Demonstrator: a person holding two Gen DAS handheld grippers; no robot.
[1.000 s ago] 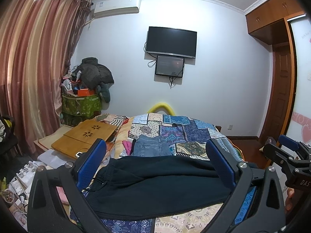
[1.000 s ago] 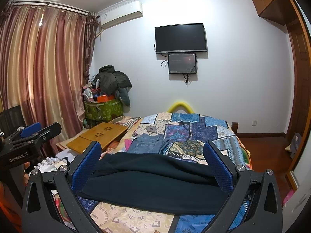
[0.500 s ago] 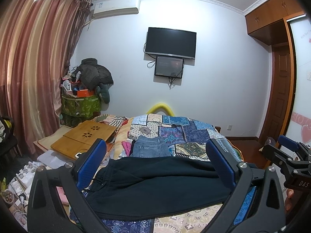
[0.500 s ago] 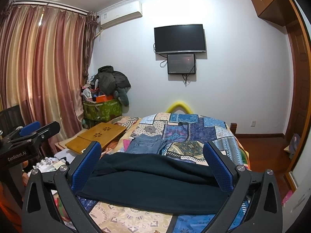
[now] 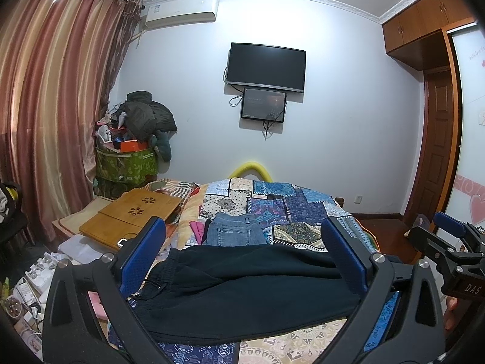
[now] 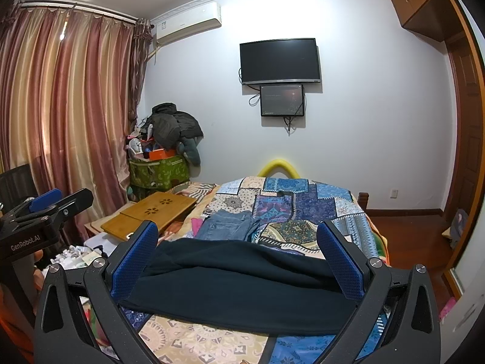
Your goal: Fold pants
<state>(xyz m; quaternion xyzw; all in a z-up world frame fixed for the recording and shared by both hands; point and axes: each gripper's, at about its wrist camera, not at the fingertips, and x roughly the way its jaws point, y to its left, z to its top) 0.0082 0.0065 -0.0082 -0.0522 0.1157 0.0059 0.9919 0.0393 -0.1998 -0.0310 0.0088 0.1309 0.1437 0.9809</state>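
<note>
Dark navy pants (image 5: 242, 291) lie crosswise on the patchwork bedspread (image 5: 272, 209), waistband with drawstring to the left; they also show in the right wrist view (image 6: 239, 288). My left gripper (image 5: 241, 251) is open and empty, held above the pants near the waist end. My right gripper (image 6: 238, 251) is open and empty above the leg end. Each gripper shows at the edge of the other's view: the right one (image 5: 454, 248), the left one (image 6: 45, 212).
Folded blue jeans (image 5: 235, 232) lie on the bed behind the dark pants, with a pink garment (image 5: 197, 230) beside them. A wooden lap desk (image 5: 133, 214) sits left of the bed. A green bin piled with clothes (image 5: 127, 163) stands by the curtain.
Both views have shifted slightly. The grippers stay open and the pants have not moved.
</note>
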